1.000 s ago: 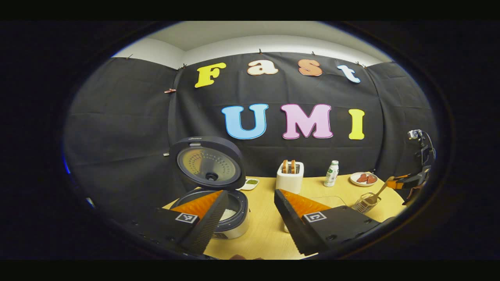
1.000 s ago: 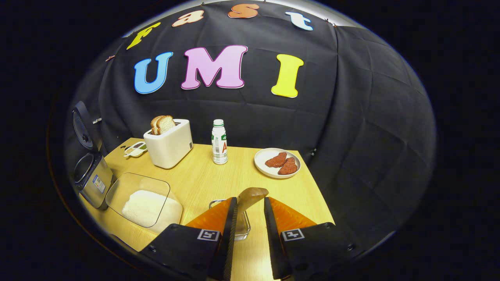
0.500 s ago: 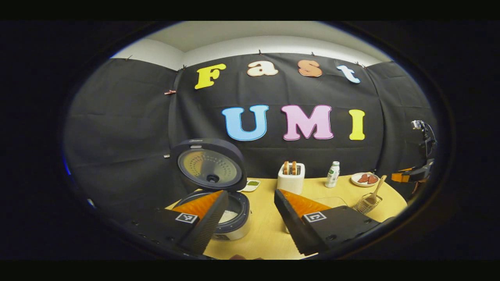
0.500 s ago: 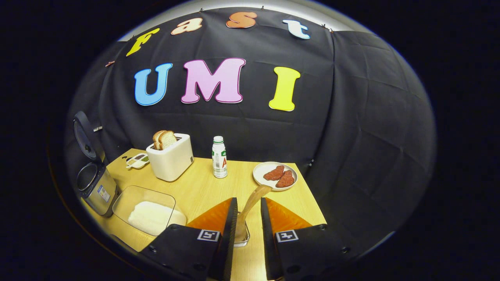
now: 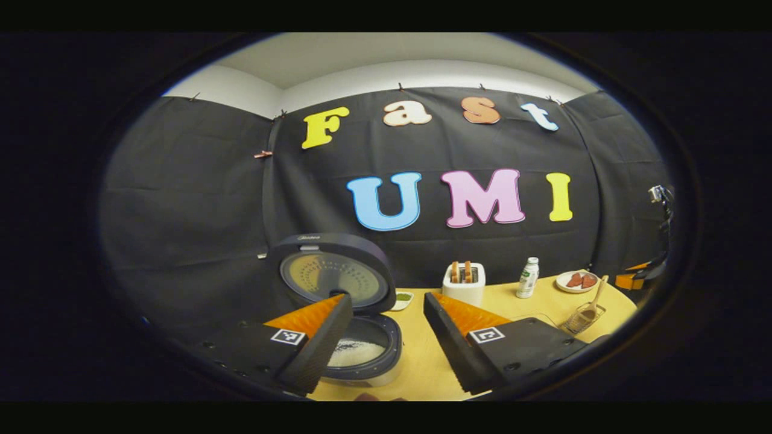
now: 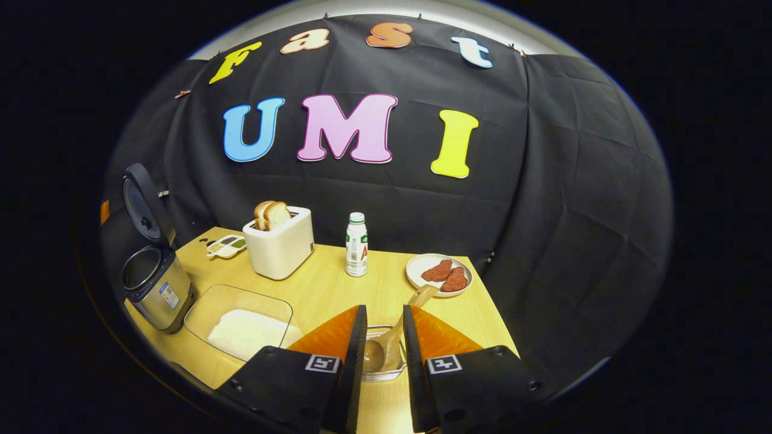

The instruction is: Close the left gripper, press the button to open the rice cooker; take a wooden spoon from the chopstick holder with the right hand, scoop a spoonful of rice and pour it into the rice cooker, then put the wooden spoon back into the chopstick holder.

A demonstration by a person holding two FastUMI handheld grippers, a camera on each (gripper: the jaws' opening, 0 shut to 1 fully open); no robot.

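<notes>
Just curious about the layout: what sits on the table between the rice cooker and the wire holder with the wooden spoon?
In the right gripper view, a clear dish of rice lies between the rice cooker and the holder with the wooden spoon.

No readable text showing. Rice cooker (image 5: 338,283) lid is carrying a small brand mark, too blurred to read. Bottle (image 6: 356,244) label and the cooker's side sticker (image 6: 168,295) are too small to make out. Square coded tags (image 6: 321,363) are sitting on the grippers.
</notes>
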